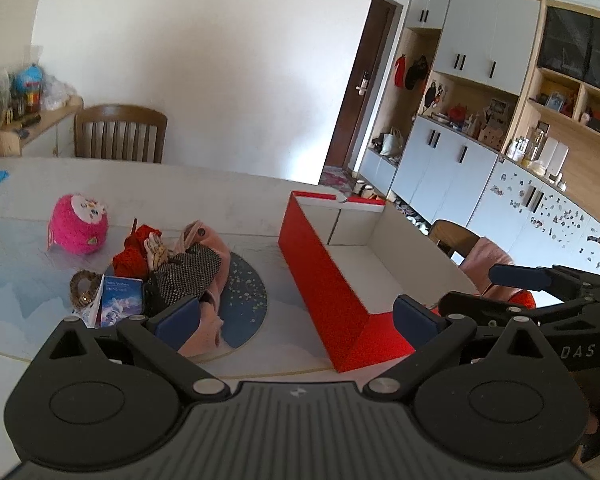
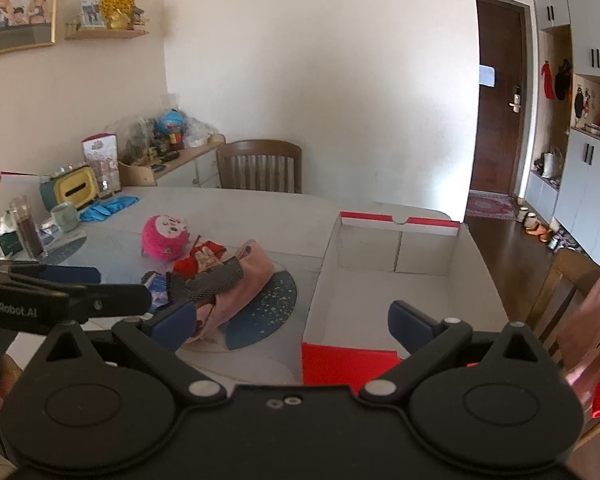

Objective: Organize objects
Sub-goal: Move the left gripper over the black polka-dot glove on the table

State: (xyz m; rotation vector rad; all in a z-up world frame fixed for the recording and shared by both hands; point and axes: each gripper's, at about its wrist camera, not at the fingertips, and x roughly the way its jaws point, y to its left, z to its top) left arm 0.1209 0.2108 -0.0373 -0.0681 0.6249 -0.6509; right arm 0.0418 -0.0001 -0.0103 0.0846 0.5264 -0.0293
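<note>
Red box (image 1: pixel 324 276) near table (image 1: pixel 220 188) edge, seemingly

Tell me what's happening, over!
Both hand-held grippers open, empty. Red box empty; toy pile waiting beside it. Nothing in the way.

A red box (image 1: pixel 324 276) with a white inside stands open and empty on the table, at about 3 o'clock from the pile. The pile lies on a dark round mat: a pink garment (image 1: pixel 210 276), a black-and-white patterned cloth (image 1: pixel 188 270), a red knitted piece (image 1: pixel 134 256) and a blue booklet (image 1: pixel 120 300). A pink plush toy (image 1: pixel 78 224) sits at the pile's 10 o'clock, apart.
</note>
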